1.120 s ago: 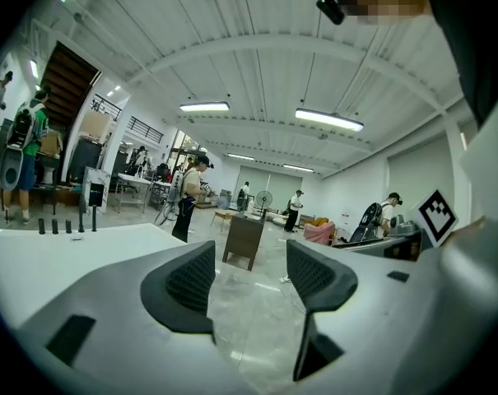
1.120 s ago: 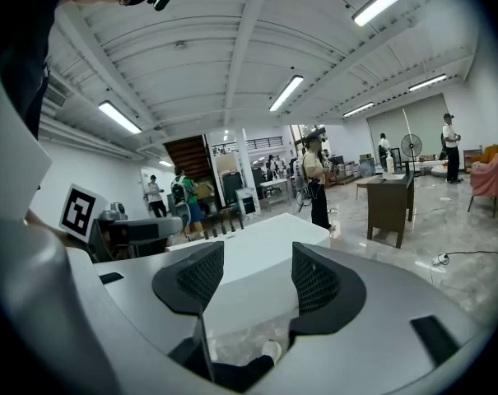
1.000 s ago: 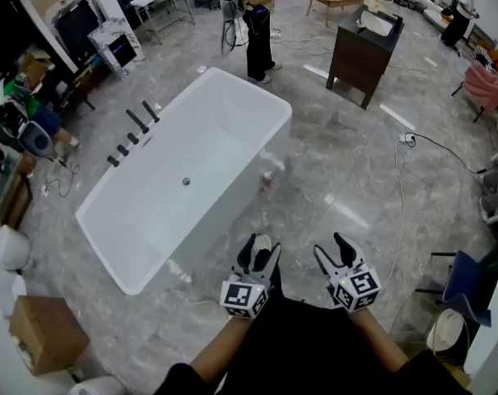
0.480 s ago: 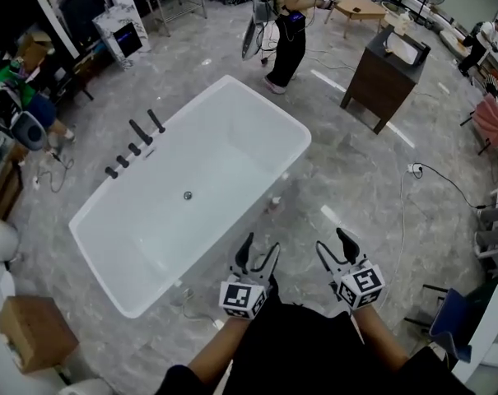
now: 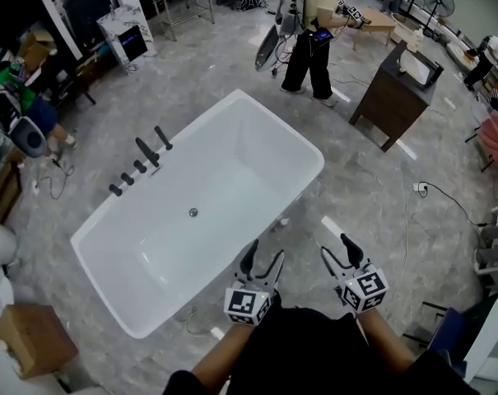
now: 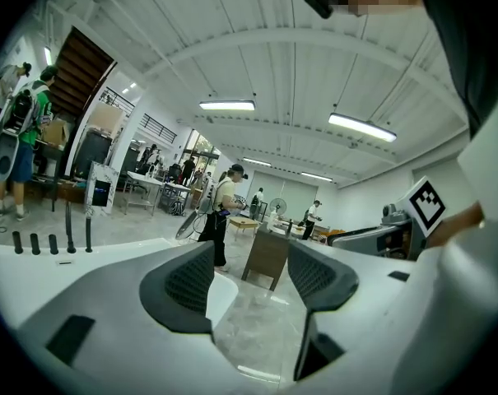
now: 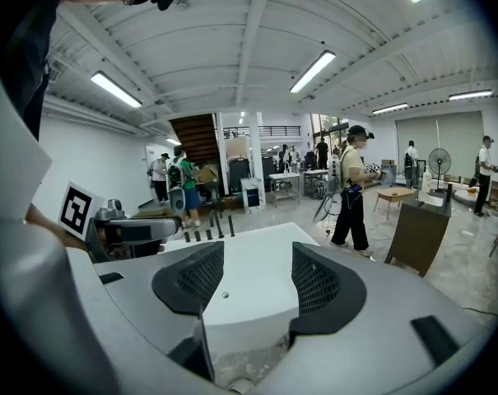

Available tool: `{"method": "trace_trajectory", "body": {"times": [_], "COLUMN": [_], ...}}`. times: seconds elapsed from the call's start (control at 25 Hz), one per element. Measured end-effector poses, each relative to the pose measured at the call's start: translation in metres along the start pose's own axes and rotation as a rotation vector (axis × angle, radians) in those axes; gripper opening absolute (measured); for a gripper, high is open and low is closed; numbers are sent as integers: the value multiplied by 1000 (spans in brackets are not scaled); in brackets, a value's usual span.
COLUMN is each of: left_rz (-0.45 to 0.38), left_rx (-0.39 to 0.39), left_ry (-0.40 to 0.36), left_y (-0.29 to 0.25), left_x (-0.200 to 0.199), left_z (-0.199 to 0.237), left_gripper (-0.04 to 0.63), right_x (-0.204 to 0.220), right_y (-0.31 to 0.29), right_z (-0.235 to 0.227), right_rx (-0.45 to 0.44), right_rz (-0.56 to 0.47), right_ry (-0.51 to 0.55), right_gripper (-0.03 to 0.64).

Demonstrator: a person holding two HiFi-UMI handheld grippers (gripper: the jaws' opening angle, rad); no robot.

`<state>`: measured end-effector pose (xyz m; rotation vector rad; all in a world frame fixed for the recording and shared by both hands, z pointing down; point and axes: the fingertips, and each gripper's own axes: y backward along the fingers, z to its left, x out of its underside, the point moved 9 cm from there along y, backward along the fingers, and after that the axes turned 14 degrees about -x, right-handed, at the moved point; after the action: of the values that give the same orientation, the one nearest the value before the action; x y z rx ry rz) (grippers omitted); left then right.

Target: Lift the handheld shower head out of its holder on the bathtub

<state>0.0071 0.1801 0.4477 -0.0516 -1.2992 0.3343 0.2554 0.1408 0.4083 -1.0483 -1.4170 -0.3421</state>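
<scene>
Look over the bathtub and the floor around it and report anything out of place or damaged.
Nothing stands out. The bathtub is empty and looks intact, and its black fittings stand upright in a row on the far rim. The only loose thing is a cable trailing across the floor to the right.

No legible text, numbers or brand names in any view. Only print: black-and-white square marker patterns (image 5: 242, 304) on the cubes of the left gripper (image 5: 262, 254) and right gripper (image 5: 337, 249), which are coded blocks with no letters. Small dark screen (image 5: 136, 44) on the far side: too small to read.
</scene>
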Motion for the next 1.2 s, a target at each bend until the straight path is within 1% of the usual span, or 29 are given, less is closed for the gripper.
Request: {"method": "trace_trajectory", "body": {"times": [0.24,0.44,0.56,0.76,0.92,1.08,1.2], "left_rz": [-12,-42,-46,-60,-84,-125,-137], "left_rx": [14,-6,-28,-88,-153,-246,-335], "left_ry": [12,20,25,30,31,15,24], "left_y": [-26,-33,-35,-41,-57,-87,-118], "left_x": [-5,-12,-15,-22,-31,-39,-44], "left_z": [25,40,49,60,68,76,82], "left_gripper": [256,256,256,256,256,256,256], "right_x": [-21,-29,-36,-50,-58,-70,-87], "right_y": [-35,-55,-69,-92,-117,-159,-198], "right_z": [-16,-20,-21,-30,-52,-92,-124], "right_rx": [11,-13,-35,-95,-160,-247,-342], "right_rz": [2,24,29,22,29,21,12], "right_ry": [21,26,34,66,82,91,118], "right_gripper": [227,227,227,227,227,227,227]}}
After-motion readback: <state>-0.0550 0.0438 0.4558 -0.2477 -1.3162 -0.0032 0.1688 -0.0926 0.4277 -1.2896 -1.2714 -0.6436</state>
